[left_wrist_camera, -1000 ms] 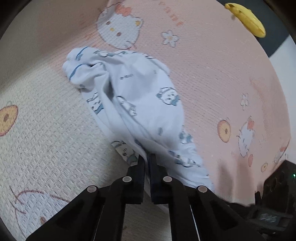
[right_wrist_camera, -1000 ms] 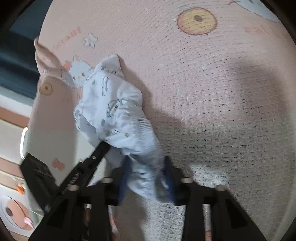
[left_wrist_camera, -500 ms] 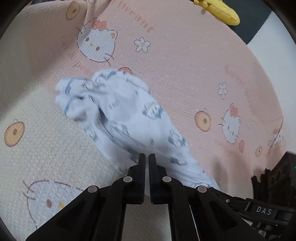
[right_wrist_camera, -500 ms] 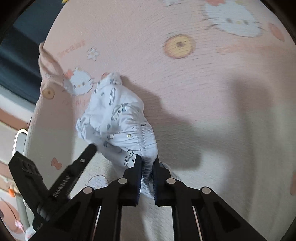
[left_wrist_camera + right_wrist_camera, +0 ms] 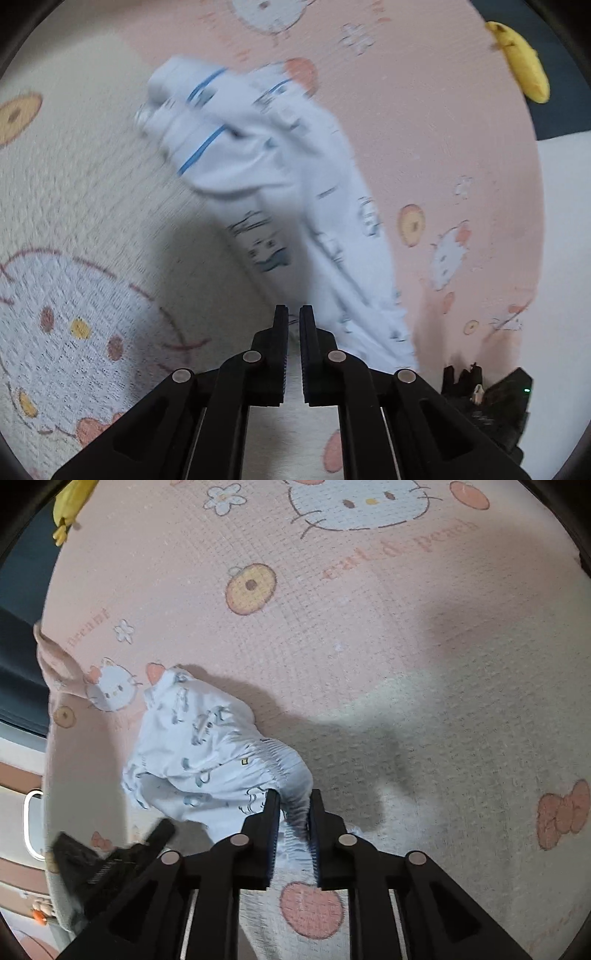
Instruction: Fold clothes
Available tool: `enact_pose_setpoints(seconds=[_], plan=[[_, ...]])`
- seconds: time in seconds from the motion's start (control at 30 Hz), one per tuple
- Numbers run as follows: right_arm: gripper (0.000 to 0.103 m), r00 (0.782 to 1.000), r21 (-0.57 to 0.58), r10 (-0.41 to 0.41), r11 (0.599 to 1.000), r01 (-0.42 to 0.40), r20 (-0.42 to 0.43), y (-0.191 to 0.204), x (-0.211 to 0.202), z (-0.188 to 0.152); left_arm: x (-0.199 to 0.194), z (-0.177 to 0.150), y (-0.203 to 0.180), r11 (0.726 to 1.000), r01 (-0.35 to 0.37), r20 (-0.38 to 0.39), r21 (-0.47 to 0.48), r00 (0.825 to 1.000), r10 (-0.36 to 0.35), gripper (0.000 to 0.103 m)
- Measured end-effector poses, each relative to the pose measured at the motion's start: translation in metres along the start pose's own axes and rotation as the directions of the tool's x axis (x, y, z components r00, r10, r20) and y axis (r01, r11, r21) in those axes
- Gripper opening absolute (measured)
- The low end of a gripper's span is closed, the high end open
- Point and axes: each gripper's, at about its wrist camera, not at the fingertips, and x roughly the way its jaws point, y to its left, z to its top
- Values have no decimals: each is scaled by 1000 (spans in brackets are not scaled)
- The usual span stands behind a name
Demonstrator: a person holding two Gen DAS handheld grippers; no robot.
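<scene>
Both grippers, left [image 5: 290, 314] and right [image 5: 293, 801], pinch the printed baby pants [image 5: 207, 753] by opposite edges, lifting it to spread flat over the blanket [image 5: 406, 664]

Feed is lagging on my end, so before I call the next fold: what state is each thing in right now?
Left tool: shut on the garment's edge.
Right tool: shut on the garment's elastic waistband.
White printed garment: bunched and crumpled, unfolded, strung between both tools.
Pink cartoon blanket: spread under the garment.
Yellow plush toy: lying at the blanket's far edge, untouched.
</scene>
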Motion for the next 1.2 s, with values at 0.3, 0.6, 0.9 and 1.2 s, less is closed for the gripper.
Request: enact_pose_setpoints(seconds=[0.3,0.6,0.9,1.2], plan=[[28,1000,22,4,1000,-5,19,-4,0,1,9,-23,35,980,116,85,-161,991,-104,5],[49,999,27,27,999,-27,-18,-6,6,-2,9,-23,57,858,278,94,-433,960,-263,26],[50,998,33,49,998,-47,-42,-10,14,-1,-6,-3,31,926,233,188,-298,965,-182,68],[50,998,-10,21,1000,-21,-61,-9,24,-2,12,-6,-4,998,24,193,-55,981,-13,56]])
